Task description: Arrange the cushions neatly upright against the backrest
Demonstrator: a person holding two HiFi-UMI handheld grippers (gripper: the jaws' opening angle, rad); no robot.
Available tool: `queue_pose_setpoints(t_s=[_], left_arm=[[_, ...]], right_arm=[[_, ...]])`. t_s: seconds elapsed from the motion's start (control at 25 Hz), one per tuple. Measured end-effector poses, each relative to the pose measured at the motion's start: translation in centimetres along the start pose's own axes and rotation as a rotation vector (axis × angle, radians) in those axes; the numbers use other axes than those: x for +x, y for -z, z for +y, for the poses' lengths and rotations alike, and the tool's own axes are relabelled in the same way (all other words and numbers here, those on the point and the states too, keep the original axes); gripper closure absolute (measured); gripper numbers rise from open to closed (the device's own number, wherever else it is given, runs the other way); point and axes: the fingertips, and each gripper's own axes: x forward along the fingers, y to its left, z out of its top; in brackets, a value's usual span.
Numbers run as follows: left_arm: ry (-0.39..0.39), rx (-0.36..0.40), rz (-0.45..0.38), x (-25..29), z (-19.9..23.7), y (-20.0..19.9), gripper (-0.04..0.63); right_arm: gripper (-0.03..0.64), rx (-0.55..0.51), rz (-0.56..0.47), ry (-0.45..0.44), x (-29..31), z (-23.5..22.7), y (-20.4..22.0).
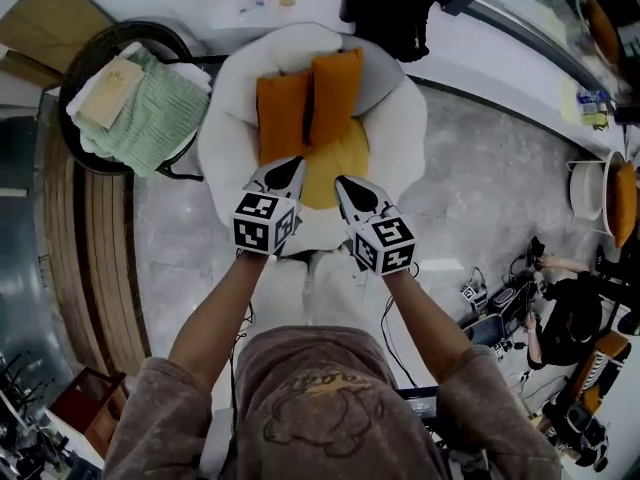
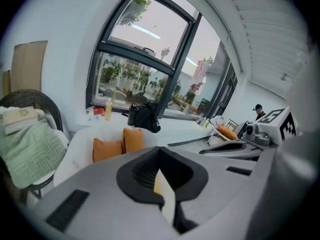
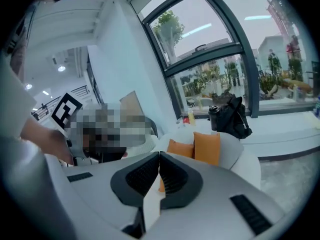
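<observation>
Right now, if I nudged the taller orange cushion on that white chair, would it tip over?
Probably light and soft: the taller cushion looks plump. It likely slumps rather than topples, since it leans on the backrest beside the other cushion.

2 orange cushions (image 1: 283, 116) (image 1: 335, 96), 1 yellow seat pad (image 1: 335, 163), 1 wht chair (image 1: 410, 138), 2 grippers (image 1: 288, 168) (image 1: 347, 186).

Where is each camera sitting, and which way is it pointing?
Head view: on the person's head, looking steeply down at the chair with two orange cushions; forearms, left gripper and right gripper show.
Left gripper view: on the left gripper, looking along its shut jaws toward chair and window; right gripper at right.
Right gripper view: on the right gripper, along its shut jaws toward chair and bag; left gripper at left.
Shared: all three show the cushions.
</observation>
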Motion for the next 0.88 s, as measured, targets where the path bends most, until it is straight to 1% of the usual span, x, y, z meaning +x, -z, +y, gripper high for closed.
queue_pose_setpoints(t_s=[0.24, 0.56, 0.88], left_arm=[[0.032, 0.093, -0.044, -3.1, -3.7, -4.1, 0.591], [0.062, 0.178, -0.100, -7.1, -7.5, -7.0, 0.591], [0.126, 0.259, -0.180, -11.9, -11.9, -10.0, 0.591]], right_arm=[[0.598, -0.011, -0.049, -0.030, -3.3, 2.0, -3.0], [0.598, -0.053, -0.132, -0.066, -7.0, 4.7, -6.9], [0.598, -0.150, -0.217, -0.123, -12.0, 8.0, -11.5]])
